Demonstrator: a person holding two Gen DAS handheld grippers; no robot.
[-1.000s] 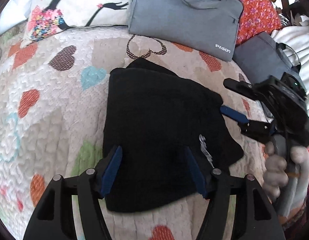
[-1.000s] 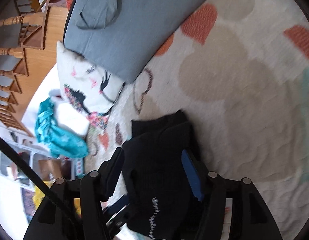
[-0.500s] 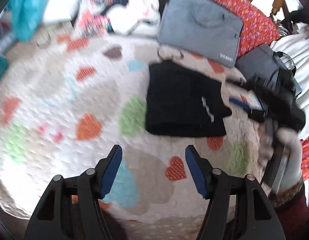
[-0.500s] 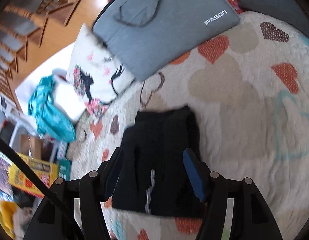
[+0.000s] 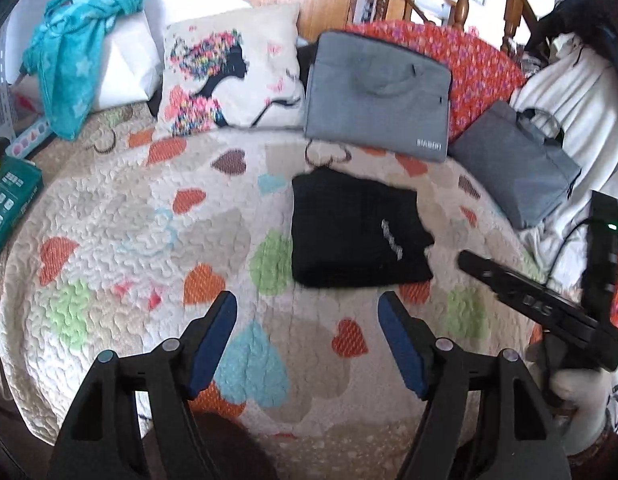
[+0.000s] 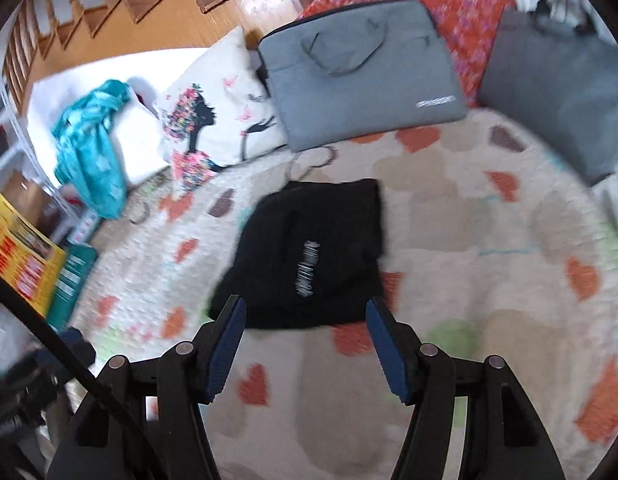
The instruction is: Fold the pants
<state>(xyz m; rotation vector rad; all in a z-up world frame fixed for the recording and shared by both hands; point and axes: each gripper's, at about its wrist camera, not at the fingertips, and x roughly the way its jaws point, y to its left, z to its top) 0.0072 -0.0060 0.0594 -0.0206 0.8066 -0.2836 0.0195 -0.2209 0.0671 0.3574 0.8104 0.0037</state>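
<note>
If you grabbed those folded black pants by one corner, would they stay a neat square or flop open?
The black pants would probably flop open: they are soft cloth, only stacked in loose layers with one edge already sticking out. They likely weigh little, lying flat on the quilt. They would hardly slide on its bumpy stitching.

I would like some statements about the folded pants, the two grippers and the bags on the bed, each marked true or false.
1. The black pants lie folded on the heart-pattern quilt. True.
2. The left gripper clamps the pants. False: its jaws are open with nothing between them.
3. The right gripper is empty. True.
4. The grey laptop bag lies on top of the pants. False: it rests beyond them, against the red floral cushion.
5. The pillow is plain white. False: it has a colourful print.
</note>
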